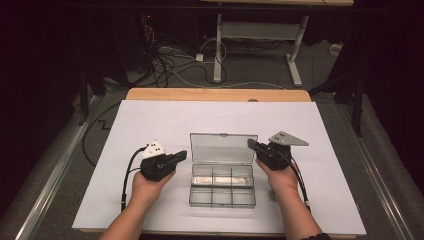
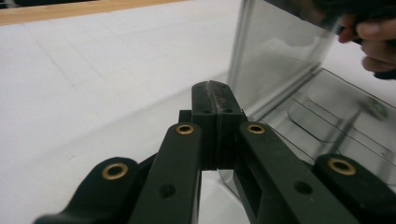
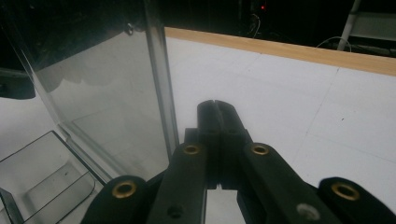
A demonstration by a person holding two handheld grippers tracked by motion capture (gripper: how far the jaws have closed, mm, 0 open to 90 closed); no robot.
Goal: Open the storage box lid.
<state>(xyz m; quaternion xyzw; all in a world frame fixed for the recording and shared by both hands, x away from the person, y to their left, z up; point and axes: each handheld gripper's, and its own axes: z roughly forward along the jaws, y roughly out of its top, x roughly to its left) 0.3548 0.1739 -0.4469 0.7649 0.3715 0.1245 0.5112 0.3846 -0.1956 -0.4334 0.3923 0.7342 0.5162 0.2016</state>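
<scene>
One clear box [image 1: 222, 184], six compartments, lid [image 1: 223, 148] upright, mid-table on white sheet [image 1: 150, 115]. Two grippers flank lid. Left gripper [image 1: 183, 155] points right at lid's left edge, jaws pressed together, empty. Right gripper [image 1: 251, 144] points left at lid's right edge, jaws pressed together, empty.

We find no text, label, brand, number or sign that we can read anywhere in these views, neither on the clear plastic compartment box [image 1: 222, 184] nor on the white table sheet [image 1: 165, 120].
</scene>
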